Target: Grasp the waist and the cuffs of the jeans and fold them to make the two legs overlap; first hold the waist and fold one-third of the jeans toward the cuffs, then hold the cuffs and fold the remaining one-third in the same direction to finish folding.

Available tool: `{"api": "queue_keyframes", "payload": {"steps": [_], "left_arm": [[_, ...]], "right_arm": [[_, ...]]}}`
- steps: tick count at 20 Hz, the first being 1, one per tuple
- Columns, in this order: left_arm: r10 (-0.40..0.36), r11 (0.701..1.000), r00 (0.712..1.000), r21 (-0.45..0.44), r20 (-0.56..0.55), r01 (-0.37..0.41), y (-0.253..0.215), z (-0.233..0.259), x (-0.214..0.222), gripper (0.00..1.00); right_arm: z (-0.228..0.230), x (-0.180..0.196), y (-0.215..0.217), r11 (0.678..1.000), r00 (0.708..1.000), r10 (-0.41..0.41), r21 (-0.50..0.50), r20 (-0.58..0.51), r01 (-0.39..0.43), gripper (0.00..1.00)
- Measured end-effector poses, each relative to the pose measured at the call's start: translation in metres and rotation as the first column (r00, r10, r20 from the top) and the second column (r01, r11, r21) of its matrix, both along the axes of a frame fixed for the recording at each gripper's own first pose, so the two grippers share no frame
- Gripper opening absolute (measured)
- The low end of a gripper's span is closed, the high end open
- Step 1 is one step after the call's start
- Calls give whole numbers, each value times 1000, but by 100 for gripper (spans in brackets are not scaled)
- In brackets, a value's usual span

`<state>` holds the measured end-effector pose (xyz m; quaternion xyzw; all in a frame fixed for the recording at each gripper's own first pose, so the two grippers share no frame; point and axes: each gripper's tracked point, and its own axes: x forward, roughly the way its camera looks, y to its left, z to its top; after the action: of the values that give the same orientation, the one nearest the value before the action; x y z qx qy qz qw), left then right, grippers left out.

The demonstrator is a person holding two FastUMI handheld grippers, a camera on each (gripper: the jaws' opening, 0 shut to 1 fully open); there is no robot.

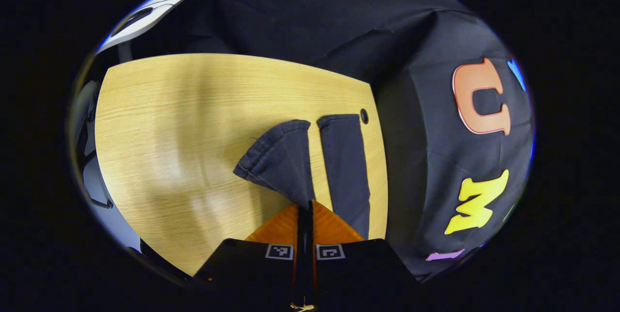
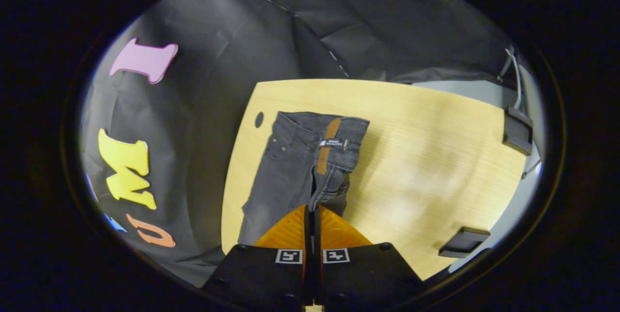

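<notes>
Dark grey jeans lie along one edge of a light wooden table (image 1: pixel 169 123). In the left gripper view, the two leg ends show: one cuff (image 1: pixel 278 157) is lifted and bunched, and the other leg (image 1: pixel 346 166) lies flat beside it. My left gripper (image 1: pixel 310 205) is shut on the lifted cuff. In the right gripper view, the waist (image 2: pixel 315 137) shows its brown patch and inner label. One side of the waistband (image 2: pixel 332 176) is raised off the table, and my right gripper (image 2: pixel 312 210) is shut on it.
The black cloth wall (image 1: pixel 436 157) hangs right beside the table edge where the jeans lie. A small round hole (image 1: pixel 364 116) sits in the tabletop near the cuffs. Black clamps (image 2: pixel 517 132) grip the table's far edge. Bare wood (image 2: pixel 426 157) spreads beyond the jeans.
</notes>
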<state>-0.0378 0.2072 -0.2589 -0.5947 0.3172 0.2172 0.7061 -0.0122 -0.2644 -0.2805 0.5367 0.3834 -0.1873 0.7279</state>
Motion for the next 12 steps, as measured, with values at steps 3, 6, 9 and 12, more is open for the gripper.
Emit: {"api": "queue_keyframes", "payload": {"steps": [3, 6, 9, 12], "left_arm": [[-50, 999, 999, 21, 21, 50, 10, 13, 30, 3], [-125, 991, 992, 54, 30, 123, 14, 18, 76, 3], [-194, 978, 980, 87, 37, 191, 12, 10, 133, 4], [-248, 962, 968, 126, 23, 243, 15, -9, 180, 4]], "right_arm": [[27, 40, 2, 999, 997, 41, 8, 64, -42, 0], [36, 85, 4, 996, 993, 89, -13, 83, -88, 1], [31, 132, 10, 990, 987, 132, -59, 87, -127, 1], [10, 174, 16, 986, 986, 148, -91, 75, -140, 1]]}}
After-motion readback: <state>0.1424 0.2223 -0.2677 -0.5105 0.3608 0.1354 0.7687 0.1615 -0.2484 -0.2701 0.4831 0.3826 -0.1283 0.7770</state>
